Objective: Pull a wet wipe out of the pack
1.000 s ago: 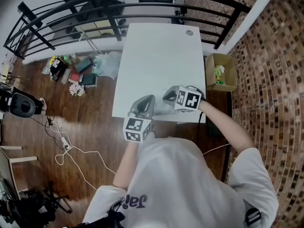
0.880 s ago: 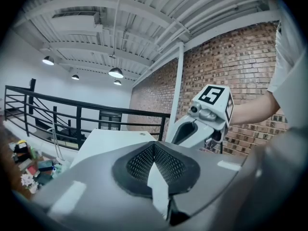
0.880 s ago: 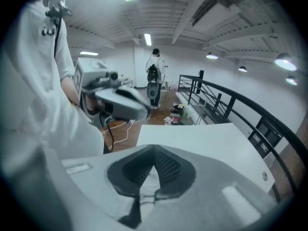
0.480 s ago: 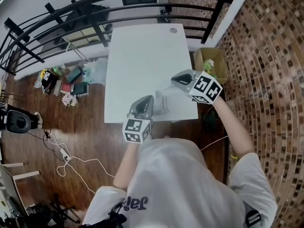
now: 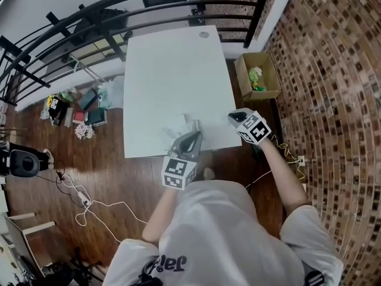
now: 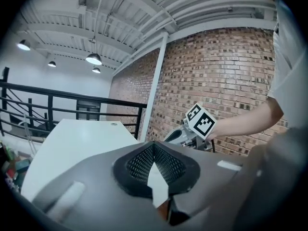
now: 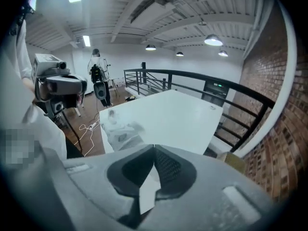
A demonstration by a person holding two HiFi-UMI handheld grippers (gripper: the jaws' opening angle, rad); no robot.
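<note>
The wet wipe pack (image 5: 191, 127) lies near the front edge of the white table (image 5: 172, 64), with crumpled white material (image 5: 176, 124) beside it. In the right gripper view the pack (image 7: 119, 131) shows at the table's near corner. My left gripper (image 5: 194, 135) hovers at the front edge just below the pack, and its jaws (image 6: 154, 144) meet with nothing between them. My right gripper (image 5: 234, 116) is at the table's front right corner, apart from the pack. It is shut and empty (image 7: 154, 150). Its marker cube (image 6: 199, 121) appears in the left gripper view.
A cardboard box (image 5: 257, 76) with green things stands on the floor right of the table. A black railing (image 5: 119, 16) runs behind it. Books and clutter (image 5: 74, 106) and a white cable (image 5: 89, 195) lie on the wooden floor at the left. A brick wall (image 5: 333, 70) rises on the right.
My right gripper left the spot above the pack, swung right, then came back to the table's front right corner, rolling as it went. My left gripper moved right toward the pack.
</note>
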